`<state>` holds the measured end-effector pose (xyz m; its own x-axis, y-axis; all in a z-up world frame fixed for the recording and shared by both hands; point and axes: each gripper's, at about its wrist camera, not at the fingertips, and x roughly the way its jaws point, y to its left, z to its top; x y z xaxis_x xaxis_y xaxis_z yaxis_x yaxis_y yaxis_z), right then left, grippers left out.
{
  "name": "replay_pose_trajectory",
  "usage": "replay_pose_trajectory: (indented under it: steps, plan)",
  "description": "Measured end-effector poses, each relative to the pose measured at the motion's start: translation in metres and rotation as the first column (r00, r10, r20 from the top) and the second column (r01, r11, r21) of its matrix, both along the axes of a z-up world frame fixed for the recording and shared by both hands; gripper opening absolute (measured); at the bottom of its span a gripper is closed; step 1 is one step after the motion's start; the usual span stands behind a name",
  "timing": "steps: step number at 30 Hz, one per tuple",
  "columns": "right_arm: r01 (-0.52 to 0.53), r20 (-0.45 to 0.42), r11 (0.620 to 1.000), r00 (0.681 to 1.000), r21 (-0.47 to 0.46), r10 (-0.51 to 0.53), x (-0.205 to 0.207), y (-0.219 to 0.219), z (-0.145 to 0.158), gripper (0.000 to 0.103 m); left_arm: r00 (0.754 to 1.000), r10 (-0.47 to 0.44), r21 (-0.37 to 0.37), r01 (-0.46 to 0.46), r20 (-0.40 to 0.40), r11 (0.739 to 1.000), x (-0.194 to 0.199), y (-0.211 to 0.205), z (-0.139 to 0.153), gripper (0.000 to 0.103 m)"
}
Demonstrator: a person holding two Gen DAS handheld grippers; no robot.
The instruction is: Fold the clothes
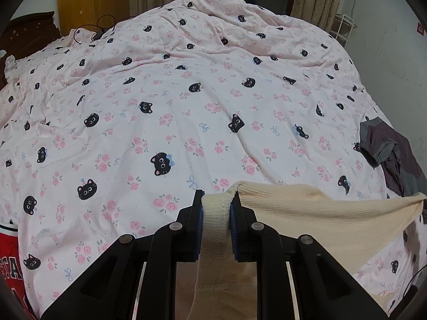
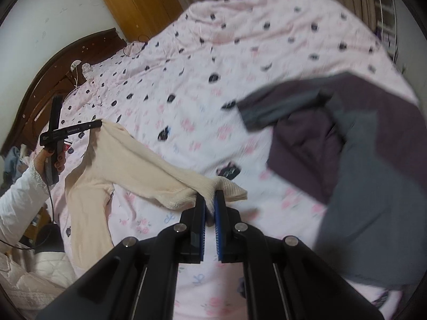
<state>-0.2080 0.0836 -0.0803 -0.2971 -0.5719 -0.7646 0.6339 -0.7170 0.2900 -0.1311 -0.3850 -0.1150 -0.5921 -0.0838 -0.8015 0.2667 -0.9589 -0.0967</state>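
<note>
Top: a cream ribbed knit top (image 2: 128, 157), lifted off the bed and strung between the two tools, one part hanging slack below the left one.
Left tool: the left tool (image 1: 217, 205) is clenched on a ribbed hem or cuff of the top, the band bunched between its blue pads (image 1: 198, 229); more cloth drapes down under it.
Right tool: the right tool (image 2: 210, 202) is clamped on another edge of the top, a small fold poking out past its tips.
Progress: I'd say barely begun. The top is only picked up and stretched out, with no fold in it yet; it has still to be laid flat and folded.
Other clothes: a purple and grey garment (image 2: 355, 144) lies crumpled on the bed off to the right, unfolded; something red (image 1: 10, 266) shows at the left edge.
Hands: a hand (image 2: 50, 160) in a white lace-edged sleeve (image 2: 18, 200) grips the left tool's handle. Both tools point down at a slant toward the bed.
Bed: a pink cover (image 1: 186, 93) printed with cats and roses, rumpled, under it all.
</note>
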Motion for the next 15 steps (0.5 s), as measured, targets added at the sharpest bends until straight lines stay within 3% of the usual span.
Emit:
replay_pose_trajectory:
  steps: [5, 13, 14, 15]
  plan:
    - [0.001, -0.032, 0.997, 0.999, 0.076, 0.001, 0.001, 0.002, -0.001, 0.007, 1.0, 0.018, -0.009, -0.018, 0.009, 1.0, -0.011, 0.003, -0.005, 0.015]
    - [0.009, 0.032, 0.964, 0.999, 0.266, -0.018, 0.003, -0.009, -0.061, 0.007, 0.998, 0.04, -0.021, -0.039, 0.057, 0.999, -0.028, 0.008, -0.025, 0.015]
    - [0.016, 0.031, 0.957, 0.999, 0.288, -0.026, 0.003, -0.009, -0.067, 0.008, 0.997, 0.041, -0.025, -0.04, 0.068, 0.999, -0.029, 0.009, -0.029, 0.015]
    - [0.023, 0.029, 0.95, 0.999, 0.31, -0.034, 0.003, -0.009, -0.073, 0.019, 0.996, 0.043, -0.028, -0.041, 0.078, 0.999, -0.029, 0.01, -0.032, 0.015]
